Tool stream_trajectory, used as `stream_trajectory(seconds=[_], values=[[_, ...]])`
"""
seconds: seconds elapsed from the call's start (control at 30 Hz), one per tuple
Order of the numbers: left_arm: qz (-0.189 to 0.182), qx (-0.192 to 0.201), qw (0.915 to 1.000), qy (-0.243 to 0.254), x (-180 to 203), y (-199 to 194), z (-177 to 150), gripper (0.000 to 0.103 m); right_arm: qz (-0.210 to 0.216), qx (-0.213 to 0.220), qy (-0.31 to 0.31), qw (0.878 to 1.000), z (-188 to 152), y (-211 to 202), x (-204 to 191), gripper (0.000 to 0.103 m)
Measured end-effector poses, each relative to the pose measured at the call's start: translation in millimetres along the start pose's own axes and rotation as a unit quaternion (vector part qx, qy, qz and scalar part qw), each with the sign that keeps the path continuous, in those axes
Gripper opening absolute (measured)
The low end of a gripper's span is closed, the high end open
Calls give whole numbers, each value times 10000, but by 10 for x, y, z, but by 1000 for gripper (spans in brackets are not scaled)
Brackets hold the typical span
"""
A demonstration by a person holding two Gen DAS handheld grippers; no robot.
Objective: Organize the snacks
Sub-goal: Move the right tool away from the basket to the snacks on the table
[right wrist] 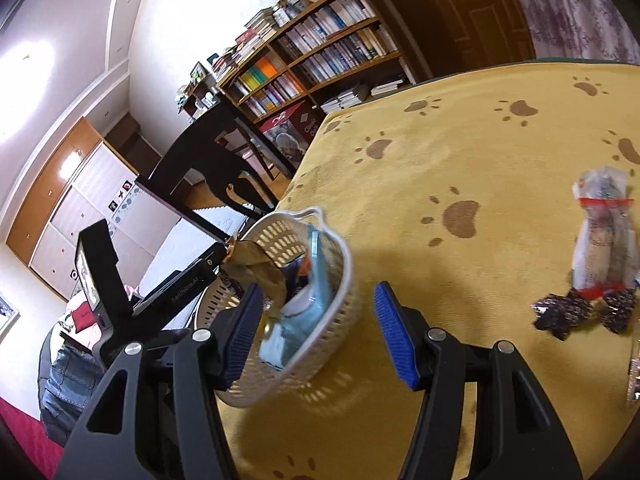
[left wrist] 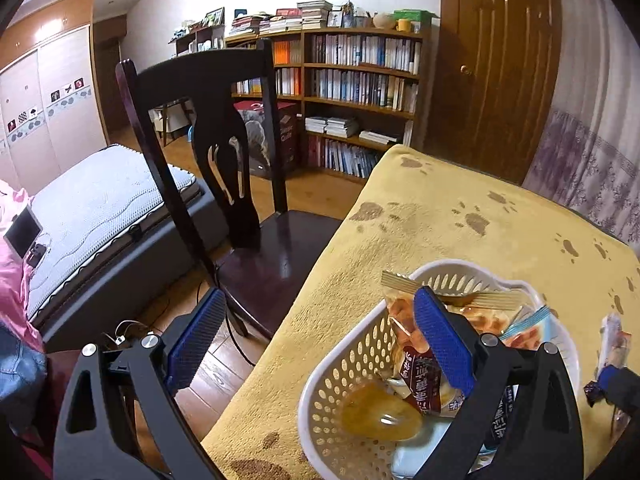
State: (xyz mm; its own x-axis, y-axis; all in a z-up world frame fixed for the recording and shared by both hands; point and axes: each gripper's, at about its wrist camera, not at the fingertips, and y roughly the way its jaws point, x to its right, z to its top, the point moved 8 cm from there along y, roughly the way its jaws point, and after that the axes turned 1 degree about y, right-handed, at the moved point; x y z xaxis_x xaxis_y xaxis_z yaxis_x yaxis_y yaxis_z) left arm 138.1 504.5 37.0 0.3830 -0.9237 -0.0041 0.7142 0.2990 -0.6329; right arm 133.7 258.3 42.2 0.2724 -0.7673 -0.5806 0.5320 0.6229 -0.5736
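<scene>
Several snack packets already sit in the white basket; a clear snack bag and dark-wrapped candies lie well to its right, still to go. Both my left gripper and right gripper gape wide, holding nothing. The basket stands on a yellow paw-print cloth, a dark chair and bookshelf beyond it.

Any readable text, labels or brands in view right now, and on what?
"Classic": box by the bookshelf, its second word blurred.
Dark snack packet in the basket: Korean print, too distorted to read.
Left gripper's arm: small white print, blurred.
Book spines: too small.
</scene>
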Motion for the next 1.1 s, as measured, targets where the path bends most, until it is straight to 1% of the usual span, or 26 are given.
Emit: stream_trajectory(seconds=[0.3, 0.47, 0.63, 0.87, 0.93, 1.1], values=[[90, 50, 9999, 92, -3, -36, 4, 96, -128, 186, 244, 9994, -12, -209, 361, 59], [74, 156, 9998, 81, 10, -132, 40, 96, -433, 423, 108, 9981, -38, -383, 561, 59], [-22, 334, 9994, 47, 42, -267, 72, 96, -681, 583, 196, 9958, -49, -576, 854, 59], [-186, 528, 9984, 91, 155, -435, 110, 96, -1016, 967, 656, 9879, -27, -1018, 1397, 59], [-267, 580, 9979, 125, 215, -487, 117, 96, -1097, 1107, 869, 9840, -30, -1158, 1582, 64], [-470, 684, 9963, 217, 339, -604, 118, 96, -1321, 1346, 1213, 9745, -73, -1455, 1950, 65]])
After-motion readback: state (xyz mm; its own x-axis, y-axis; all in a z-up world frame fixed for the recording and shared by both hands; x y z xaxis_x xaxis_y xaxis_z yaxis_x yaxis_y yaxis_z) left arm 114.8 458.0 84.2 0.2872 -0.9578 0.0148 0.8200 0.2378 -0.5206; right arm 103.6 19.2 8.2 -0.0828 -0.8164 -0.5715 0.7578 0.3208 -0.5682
